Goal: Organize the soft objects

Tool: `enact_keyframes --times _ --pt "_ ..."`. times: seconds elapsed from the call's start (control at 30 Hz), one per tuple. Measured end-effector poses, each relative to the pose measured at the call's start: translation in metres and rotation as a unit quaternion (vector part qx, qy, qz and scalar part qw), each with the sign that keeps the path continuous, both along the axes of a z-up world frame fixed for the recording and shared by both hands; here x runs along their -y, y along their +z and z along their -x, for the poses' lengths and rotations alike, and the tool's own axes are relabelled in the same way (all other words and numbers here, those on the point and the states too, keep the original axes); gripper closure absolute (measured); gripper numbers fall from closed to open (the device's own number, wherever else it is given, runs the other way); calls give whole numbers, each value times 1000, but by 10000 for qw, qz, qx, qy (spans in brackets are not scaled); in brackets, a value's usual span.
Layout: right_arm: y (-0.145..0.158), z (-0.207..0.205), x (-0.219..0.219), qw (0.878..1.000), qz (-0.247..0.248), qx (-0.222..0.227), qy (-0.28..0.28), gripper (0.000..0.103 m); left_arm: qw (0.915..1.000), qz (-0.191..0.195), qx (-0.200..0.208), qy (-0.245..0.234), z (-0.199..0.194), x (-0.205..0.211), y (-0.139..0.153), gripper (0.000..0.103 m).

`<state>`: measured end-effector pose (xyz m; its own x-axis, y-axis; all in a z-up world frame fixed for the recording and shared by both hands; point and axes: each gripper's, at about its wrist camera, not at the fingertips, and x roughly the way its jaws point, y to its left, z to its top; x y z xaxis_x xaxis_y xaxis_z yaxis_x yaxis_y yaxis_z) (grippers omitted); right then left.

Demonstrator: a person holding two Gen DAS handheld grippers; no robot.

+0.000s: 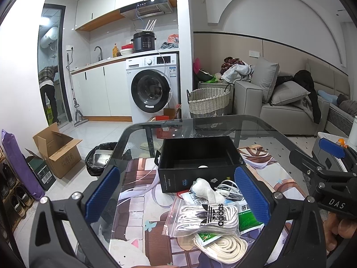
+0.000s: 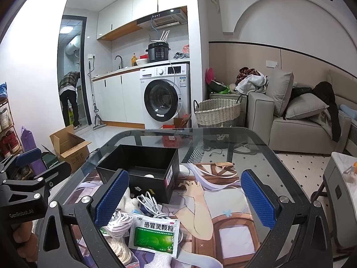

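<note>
Table: glass top (image 1: 263, 131) over a printed mat, pile of soft things near the near edge, black box (image 1: 196, 156) just behind it toward the far edge
Box: open, nearly empty, one small white disc on the floor
Pile: bagged white laces (image 1: 205, 218) on top, cream cord (image 1: 225, 244) below it, green sachet (image 2: 156, 234) at the right side, white cable (image 2: 148, 202) and a small white plush (image 1: 206, 189) touching the box front
Left tongs (image 1: 178, 196): spread wide, gripping nothing, pile sits right between the pads
Right tongs (image 2: 184, 198): spread wide, gripping nothing, pile lies off to their left by the left pad
Axis: lace bag runs roughly left to right across the left tongs' gap
Nearer: left hand, my guess for the first pick
Risk: slick bag may slide, cable may drag along
</note>
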<state>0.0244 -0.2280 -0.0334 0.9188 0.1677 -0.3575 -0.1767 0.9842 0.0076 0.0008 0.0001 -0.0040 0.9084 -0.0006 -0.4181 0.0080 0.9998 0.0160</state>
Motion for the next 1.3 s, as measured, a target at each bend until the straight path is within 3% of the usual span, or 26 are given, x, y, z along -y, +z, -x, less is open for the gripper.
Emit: enact_keyframes --times 0.77,1.03,1.13,1.23,1.3 --pt "2 -1 -3 10000 -66 1 12 1 9998 188 20 -36 0 -3 1 0" --pt "13 7 -9 9996 80 232 141 1 9994 43 27 -342 2 3 6 0" --pt "18 6 -11 9993 324 141 111 1 9986 0 -333 -413 -8 6 1 0" --pt "19 -4 -10 9974 360 -580 233 1 9933 -5 -1037 -515 -25 10 -14 0" --pt "16 -4 -10 9952 401 -835 310 1 9864 60 -1545 -555 -37 12 -29 0"
